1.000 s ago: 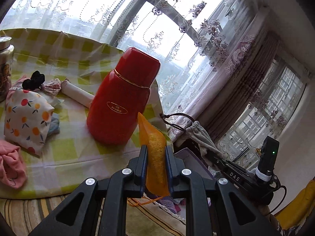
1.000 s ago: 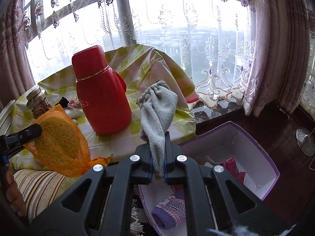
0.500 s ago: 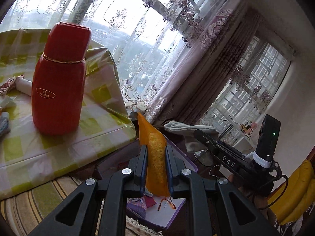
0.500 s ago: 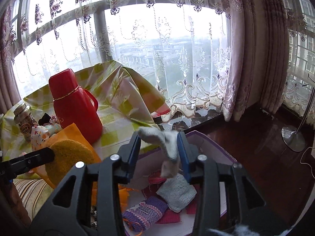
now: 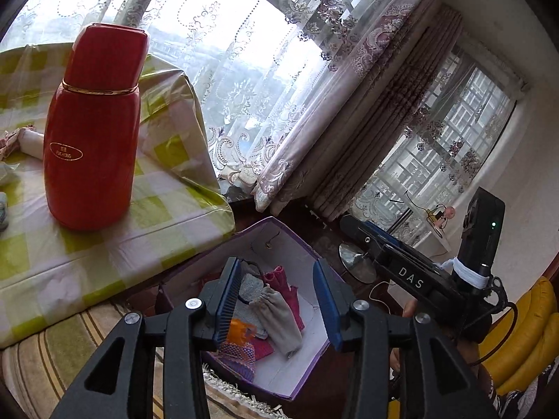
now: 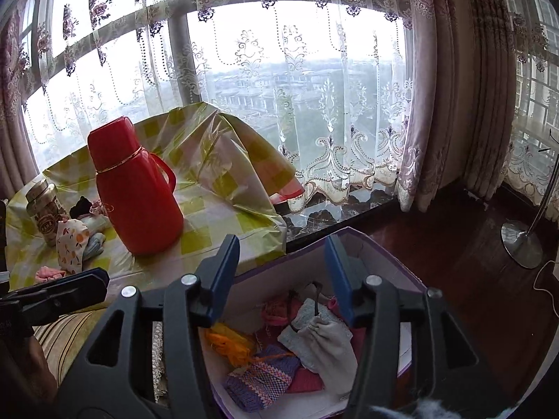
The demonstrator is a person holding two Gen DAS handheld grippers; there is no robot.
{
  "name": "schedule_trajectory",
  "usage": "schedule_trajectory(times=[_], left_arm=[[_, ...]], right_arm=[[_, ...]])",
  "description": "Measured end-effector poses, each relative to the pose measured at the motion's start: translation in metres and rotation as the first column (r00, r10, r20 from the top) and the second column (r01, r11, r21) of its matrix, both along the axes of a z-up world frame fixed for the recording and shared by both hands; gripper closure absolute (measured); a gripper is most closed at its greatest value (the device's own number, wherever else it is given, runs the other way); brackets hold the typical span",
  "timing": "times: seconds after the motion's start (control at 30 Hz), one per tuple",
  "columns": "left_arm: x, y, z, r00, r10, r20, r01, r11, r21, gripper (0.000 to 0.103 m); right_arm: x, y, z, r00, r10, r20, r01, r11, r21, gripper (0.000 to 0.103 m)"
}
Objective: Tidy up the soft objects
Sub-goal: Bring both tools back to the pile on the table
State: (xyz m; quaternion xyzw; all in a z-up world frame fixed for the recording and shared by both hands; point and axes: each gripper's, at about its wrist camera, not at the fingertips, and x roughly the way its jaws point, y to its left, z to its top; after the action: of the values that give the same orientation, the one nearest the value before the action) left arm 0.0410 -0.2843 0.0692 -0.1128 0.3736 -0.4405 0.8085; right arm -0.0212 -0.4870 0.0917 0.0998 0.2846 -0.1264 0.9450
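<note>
A purple-edged white box (image 5: 276, 234) (image 6: 380, 255) stands on the floor beside the table. In it lie a grey drawstring pouch (image 5: 277, 314) (image 6: 328, 338), an orange mesh sponge (image 5: 239, 330) (image 6: 230, 342), a purple knitted piece (image 6: 260, 380) and pink cloths (image 5: 279, 276). My left gripper (image 5: 276, 300) is open and empty above the box. My right gripper (image 6: 283, 279) is open and empty above the box too. More soft things lie on the table: a fruit-print cloth (image 6: 71, 241) and a pink cloth (image 6: 49, 273).
A red thermos (image 5: 92, 129) (image 6: 134, 188) stands on the green-checked tablecloth (image 5: 167, 209). A jar (image 6: 43, 206) stands at the table's left. A striped cushion (image 5: 63, 345) lies below the table edge. A lamp base (image 6: 520, 244) stands on the dark floor at right.
Both grippers have opened. The orange sponge dropped from the left one and the grey pouch from the right one; both now lie in the box. Both grippers swung over the box.
</note>
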Motion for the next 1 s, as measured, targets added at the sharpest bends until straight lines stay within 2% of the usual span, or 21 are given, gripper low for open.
schedule_trajectory(times=[0.27,0.4,0.5,0.6,0.8,0.87,0.93,1.0], left_arm=[[0.009,0.054,-0.007,0.99,0.137,-0.027,-0.136,0.99,0.022,0.059],[0.016,0.098,-0.009,0.967,0.252,-0.036,-0.251,0.967,0.037,0.059],[0.02,0.135,-0.014,0.935,0.352,-0.048,-0.349,0.935,0.061,0.059],[0.024,0.179,-0.023,0.881,0.464,-0.091,-0.458,0.886,0.079,0.054],[0.031,0.257,-0.037,0.714,0.68,-0.167,-0.669,0.733,0.125,0.043],[0.035,0.279,-0.043,0.658,0.728,-0.194,-0.716,0.684,0.138,0.035],[0.041,0.297,-0.052,0.6,0.767,-0.228,-0.751,0.638,0.17,0.033],[0.048,0.311,-0.064,0.551,0.79,-0.269,-0.77,0.606,0.202,0.033]], right_arm=[[0.013,0.035,-0.011,0.988,0.132,-0.081,-0.132,0.991,0.001,0.032],[0.018,0.058,-0.016,0.974,0.2,-0.109,-0.201,0.98,0.004,0.031],[0.023,0.075,-0.018,0.961,0.248,-0.12,-0.249,0.969,0.006,0.028],[0.029,0.094,-0.021,0.945,0.296,-0.14,-0.3,0.954,-0.001,0.024],[0.045,0.132,-0.03,0.905,0.384,-0.185,-0.39,0.921,0.003,0.018],[0.053,0.148,-0.032,0.884,0.42,-0.205,-0.43,0.903,-0.006,0.015],[0.061,0.163,-0.034,0.858,0.464,-0.221,-0.48,0.877,-0.023,0.012],[0.067,0.178,-0.034,0.838,0.499,-0.223,-0.521,0.852,-0.052,0.009]])
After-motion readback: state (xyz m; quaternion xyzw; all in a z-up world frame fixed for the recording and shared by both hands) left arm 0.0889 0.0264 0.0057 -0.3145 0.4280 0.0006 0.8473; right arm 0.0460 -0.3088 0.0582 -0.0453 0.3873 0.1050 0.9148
